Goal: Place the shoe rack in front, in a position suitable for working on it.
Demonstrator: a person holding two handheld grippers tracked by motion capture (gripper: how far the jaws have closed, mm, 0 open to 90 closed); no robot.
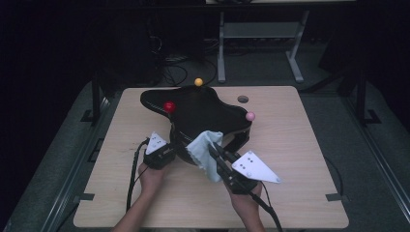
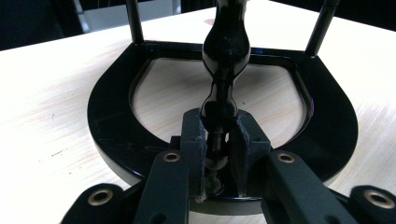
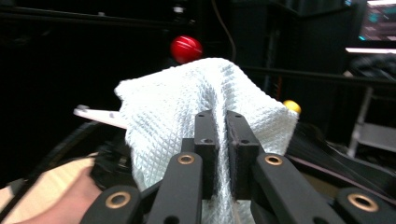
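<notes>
- The work in hand looks like wiping a glossy black stand [image 1: 203, 113], which sits at the middle of the tabletop [image 1: 300, 159], a little toward the far side, with a red ball [image 1: 168, 107], a yellow ball [image 1: 198, 81] and a pink ball [image 1: 250, 116] on its pegs.
- The left hand-held gripper [image 1: 167, 151] is clenched on a turned black post [image 2: 223, 88] rising from the stand's horseshoe base [image 2: 107, 121]; this grip steadies the piece and should stay firm.
- The right hand-held gripper [image 1: 220, 157] is clamped on a white waffle-weave cloth [image 1: 205, 145], which drapes against the stand's near edge.
- To wipe well, the person should let the loose cloth, not the jaws, meet the lacquered surface.
- Strokes are best kept short and directed away from the balls, which could be knocked.
- Enough cloth should hang beyond the jaws to cover the curved edge.
</notes>
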